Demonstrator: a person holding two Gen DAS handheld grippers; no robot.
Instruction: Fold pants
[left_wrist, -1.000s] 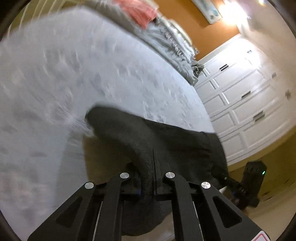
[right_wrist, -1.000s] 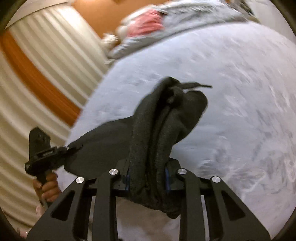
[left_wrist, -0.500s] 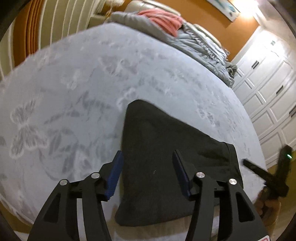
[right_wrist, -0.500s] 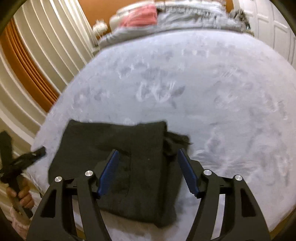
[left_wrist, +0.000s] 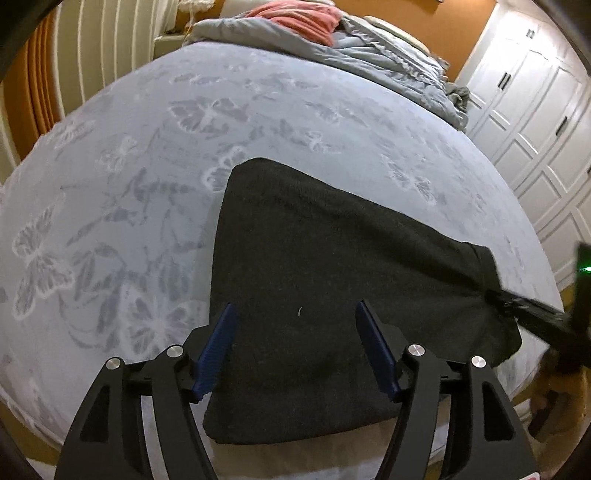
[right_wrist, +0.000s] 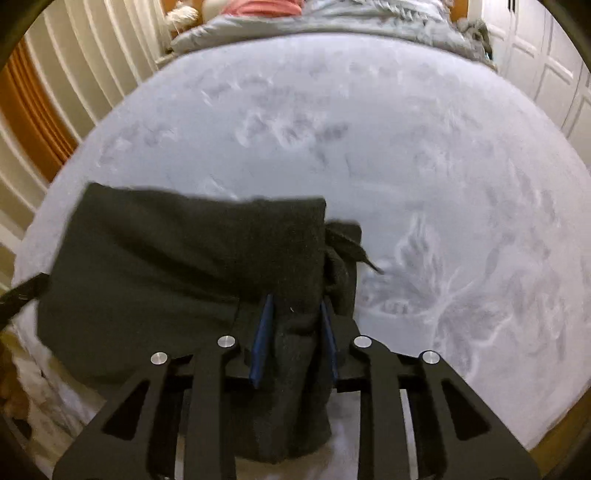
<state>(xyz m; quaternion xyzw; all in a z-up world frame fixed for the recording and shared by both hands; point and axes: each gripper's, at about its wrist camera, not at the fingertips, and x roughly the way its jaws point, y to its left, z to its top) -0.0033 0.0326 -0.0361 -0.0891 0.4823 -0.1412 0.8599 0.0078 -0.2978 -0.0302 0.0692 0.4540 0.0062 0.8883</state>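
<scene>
Folded now: dark pants (left_wrist: 332, 280) lying flat as a compact rectangle at the near edge of the bed (left_wrist: 155, 155), on the pale butterfly-print cover. A second ago bunched and lifted in both tongs; half a second ago dropped flat with both tongs spread over the cloth.

Left tongs (left_wrist: 295, 332) wide apart and opening further, hovering over the near left part of the pants, blue pads (left_wrist: 218, 347) clear of the fabric on either side, nothing gripped. Released, in short.

Right tongs (right_wrist: 295, 332) a different story: narrowed again after the release and closing at this moment, a ridge of the dark cloth standing between the blue pads at the right end of the bundle. Pads apparently pressing the fold, though motion blur leaves the firmness of the hold uncertain. A loose bit of waistband or drawstring (right_wrist: 351, 247) poking out just right of the bundle's far right corner.

Farther up the bed, a grey quilt (left_wrist: 332, 48) with something pink (left_wrist: 299, 18) on top, well apart from the work. White closet doors (left_wrist: 535, 122) off to the right.

Meaning for the task: last fold probably landed, bulk of the job looking done. Renewed pinch on the right probably for tidying that ragged end or shifting the bundle. Risk: dragging the top layer and undoing the stack.
</scene>
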